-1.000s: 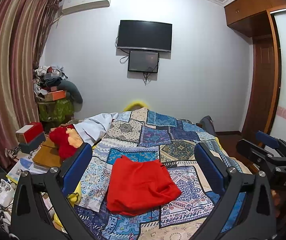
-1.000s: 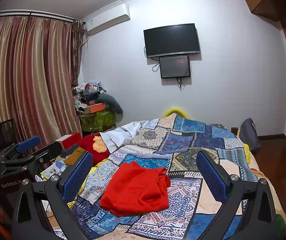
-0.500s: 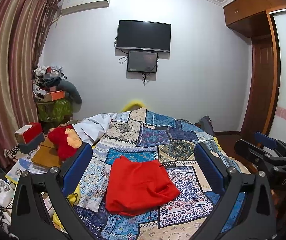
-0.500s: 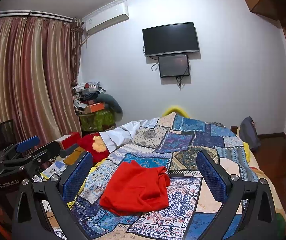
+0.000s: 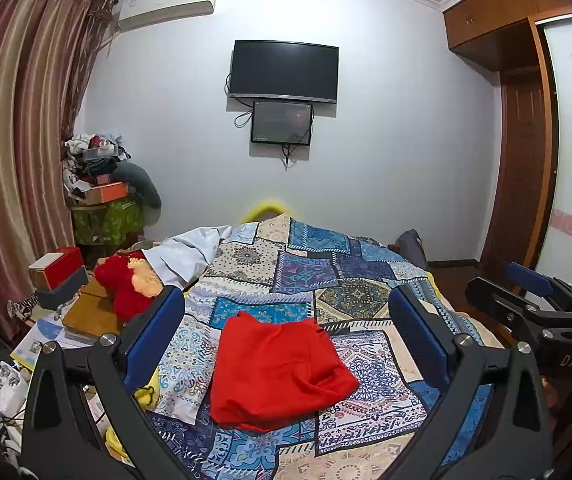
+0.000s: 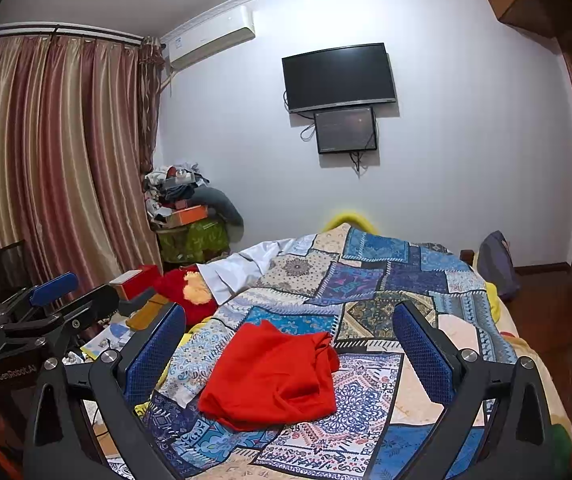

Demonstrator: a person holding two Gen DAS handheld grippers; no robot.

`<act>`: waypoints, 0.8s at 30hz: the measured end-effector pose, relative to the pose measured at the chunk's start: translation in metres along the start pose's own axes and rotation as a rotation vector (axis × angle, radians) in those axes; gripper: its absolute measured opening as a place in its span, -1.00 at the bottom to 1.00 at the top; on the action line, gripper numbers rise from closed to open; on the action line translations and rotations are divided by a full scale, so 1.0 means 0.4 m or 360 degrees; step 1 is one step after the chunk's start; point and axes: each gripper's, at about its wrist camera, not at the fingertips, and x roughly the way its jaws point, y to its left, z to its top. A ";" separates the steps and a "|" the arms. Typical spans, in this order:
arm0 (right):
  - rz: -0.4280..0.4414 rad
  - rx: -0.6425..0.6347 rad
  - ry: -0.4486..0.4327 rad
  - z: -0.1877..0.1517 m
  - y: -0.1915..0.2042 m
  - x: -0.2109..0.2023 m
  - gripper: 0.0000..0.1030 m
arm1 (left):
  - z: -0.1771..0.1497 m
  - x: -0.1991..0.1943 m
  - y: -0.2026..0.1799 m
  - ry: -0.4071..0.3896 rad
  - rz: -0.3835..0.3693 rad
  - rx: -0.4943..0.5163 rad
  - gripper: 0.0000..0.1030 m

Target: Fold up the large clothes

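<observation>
A red garment (image 5: 278,372) lies folded into a loose, rumpled bundle on the patchwork bedspread (image 5: 325,280), toward its near end and slightly toward the curtain side. The left gripper (image 5: 286,344) hovers above the near end of the bedspread with its blue-padded fingers (image 5: 154,332) spread wide, the garment showing between them, untouched. The right gripper (image 6: 289,348) hangs beside it, likewise spread wide and holding nothing. Off the bedspread's curtain side sit a red plush toy (image 5: 126,284) and a red box (image 5: 58,268). Beyond its far end, a television (image 5: 284,70) hangs on the wall.
</observation>
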 end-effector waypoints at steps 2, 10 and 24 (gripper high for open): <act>-0.0001 0.0003 0.0005 -0.007 0.002 -0.002 1.00 | -0.001 0.003 0.000 0.0006 -0.0002 -0.0007 1.00; -0.0012 0.0013 0.0024 -0.006 0.015 0.017 1.00 | -0.001 0.005 0.000 0.0008 -0.0002 -0.0013 1.00; -0.0016 0.0027 0.0041 -0.006 0.023 0.030 1.00 | -0.003 0.008 0.007 0.0021 -0.0008 0.0001 1.00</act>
